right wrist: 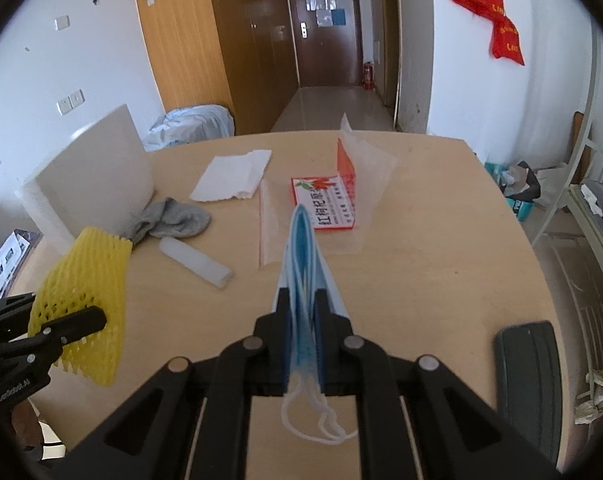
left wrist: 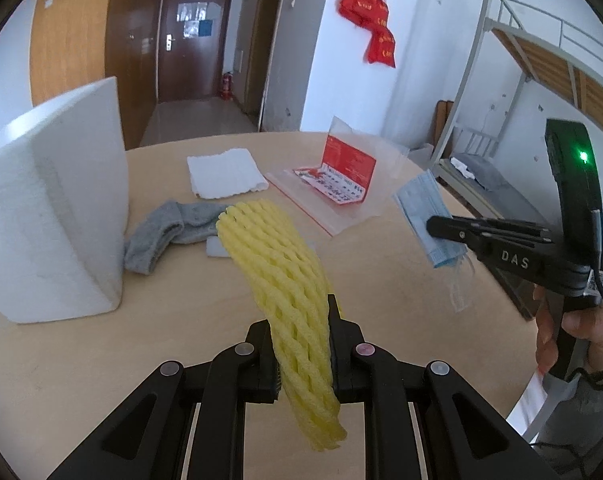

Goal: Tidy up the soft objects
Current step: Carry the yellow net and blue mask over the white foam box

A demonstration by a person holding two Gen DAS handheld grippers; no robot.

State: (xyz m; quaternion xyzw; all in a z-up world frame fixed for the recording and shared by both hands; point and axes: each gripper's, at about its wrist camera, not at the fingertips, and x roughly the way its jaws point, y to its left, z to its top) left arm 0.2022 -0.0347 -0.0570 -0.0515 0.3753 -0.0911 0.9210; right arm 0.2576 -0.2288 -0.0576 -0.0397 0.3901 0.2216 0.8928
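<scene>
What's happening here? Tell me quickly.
A person is sorting soft items at a wooden table with two handheld grippers. The left gripper has its jaws shut on a yellow foam net sleeve; the right gripper grips a blue face mask. Both are held above the table.

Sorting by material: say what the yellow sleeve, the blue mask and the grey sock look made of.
Yellow sleeve: looks like foam netting, matte, open puffy lattice.
Blue mask: probably non-woven fabric, thin pleated layers, white elastic loops.
Grey sock: seemingly knit, soft and crumpled.
</scene>
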